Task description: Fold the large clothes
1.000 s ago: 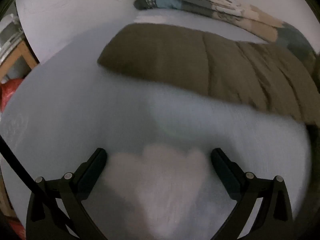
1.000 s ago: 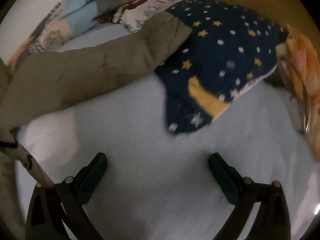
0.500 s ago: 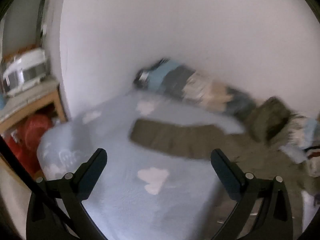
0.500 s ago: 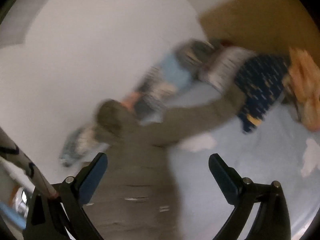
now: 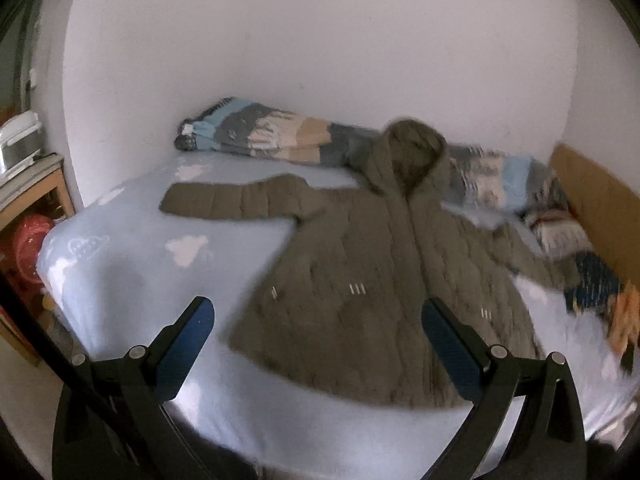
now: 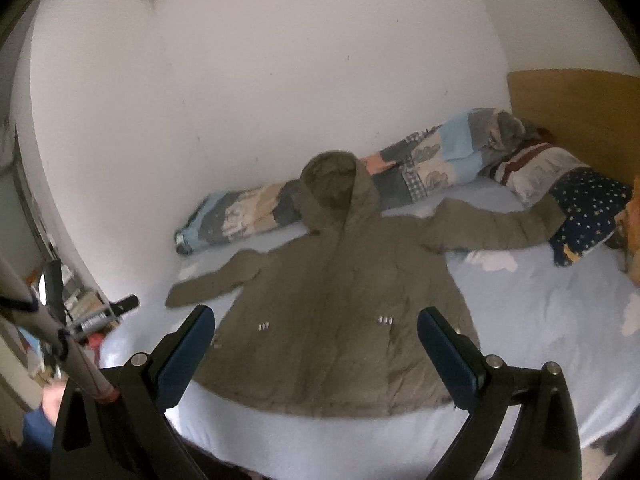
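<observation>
Your left tongs (image 5: 318, 338) and right tongs (image 6: 316, 338) both gape apart, empty, above the coat (image 6: 336, 320) spread flat on the bed (image 6: 540, 320), sleeves out.

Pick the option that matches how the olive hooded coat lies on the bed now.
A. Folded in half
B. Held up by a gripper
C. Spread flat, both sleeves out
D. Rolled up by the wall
C: the olive hooded coat lies flat on the bed, one sleeve reaching out to each side.
</observation>
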`<state>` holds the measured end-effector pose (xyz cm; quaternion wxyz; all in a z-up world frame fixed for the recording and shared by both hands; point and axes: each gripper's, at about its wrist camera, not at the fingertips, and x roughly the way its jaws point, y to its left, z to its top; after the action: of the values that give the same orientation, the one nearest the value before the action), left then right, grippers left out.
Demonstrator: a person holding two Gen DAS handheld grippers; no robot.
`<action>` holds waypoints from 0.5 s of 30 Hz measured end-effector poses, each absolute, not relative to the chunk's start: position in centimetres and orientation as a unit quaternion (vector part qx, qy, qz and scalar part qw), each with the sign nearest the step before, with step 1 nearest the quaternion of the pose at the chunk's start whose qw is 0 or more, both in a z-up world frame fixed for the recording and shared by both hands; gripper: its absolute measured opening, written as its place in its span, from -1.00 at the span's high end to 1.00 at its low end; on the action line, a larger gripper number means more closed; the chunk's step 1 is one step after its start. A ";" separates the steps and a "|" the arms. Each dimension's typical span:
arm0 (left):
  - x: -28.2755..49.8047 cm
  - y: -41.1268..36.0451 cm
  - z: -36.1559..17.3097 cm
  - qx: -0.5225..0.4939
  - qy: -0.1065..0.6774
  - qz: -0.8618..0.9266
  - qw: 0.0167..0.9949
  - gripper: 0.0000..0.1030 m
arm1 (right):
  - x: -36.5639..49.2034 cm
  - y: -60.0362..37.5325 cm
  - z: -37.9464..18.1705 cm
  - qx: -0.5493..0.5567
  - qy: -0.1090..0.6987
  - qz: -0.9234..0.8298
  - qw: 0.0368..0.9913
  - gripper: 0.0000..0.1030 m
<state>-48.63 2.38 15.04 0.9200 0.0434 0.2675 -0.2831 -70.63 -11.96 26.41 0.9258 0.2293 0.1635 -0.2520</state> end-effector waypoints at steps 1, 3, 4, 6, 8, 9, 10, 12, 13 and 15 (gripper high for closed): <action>-50.0 2.0 14.7 0.057 0.264 -0.280 0.921 -1.00 | -70.6 -11.7 26.1 0.230 0.165 -0.251 0.926 -1.00; -49.6 0.2 16.0 0.088 0.274 -0.268 0.919 -1.00 | -70.5 -9.8 24.8 0.233 0.172 -0.250 0.924 -1.00; -49.9 0.2 15.9 0.099 0.275 -0.262 0.920 -1.00 | -70.2 -8.9 24.2 0.231 0.176 -0.249 0.924 -1.00; -49.1 -0.1 17.2 0.099 0.281 -0.262 0.918 -1.00 | -69.4 -8.0 23.5 0.225 0.186 -0.245 0.924 -1.00; -49.1 0.0 17.5 0.108 0.282 -0.264 0.916 -1.00 | -68.6 -7.4 23.1 0.224 0.200 -0.239 0.924 -1.00; -48.8 -0.2 18.1 0.114 0.283 -0.264 0.915 -1.00 | -68.5 -7.1 23.0 0.225 0.199 -0.236 0.924 -1.00; -49.0 -0.3 18.1 0.118 0.283 -0.264 0.914 -1.00 | -68.4 -6.9 23.0 0.227 0.198 -0.234 0.924 -1.00; -49.0 0.1 18.5 0.123 0.287 -0.267 0.912 -1.00 | -68.1 -7.1 23.3 0.229 0.199 -0.235 0.923 -1.00; -49.1 0.1 18.4 0.124 0.288 -0.267 0.911 -1.00 | -68.0 -7.2 23.3 0.231 0.200 -0.234 0.923 -1.00; -48.8 -0.3 18.8 0.126 0.296 -0.267 0.908 -1.00 | -67.3 -7.1 23.7 0.231 0.206 -0.234 0.922 -1.00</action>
<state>-48.77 -0.32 18.81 0.9082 0.1261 0.2963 -0.2672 -67.32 -7.15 23.68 0.9216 0.2313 0.2061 -0.2337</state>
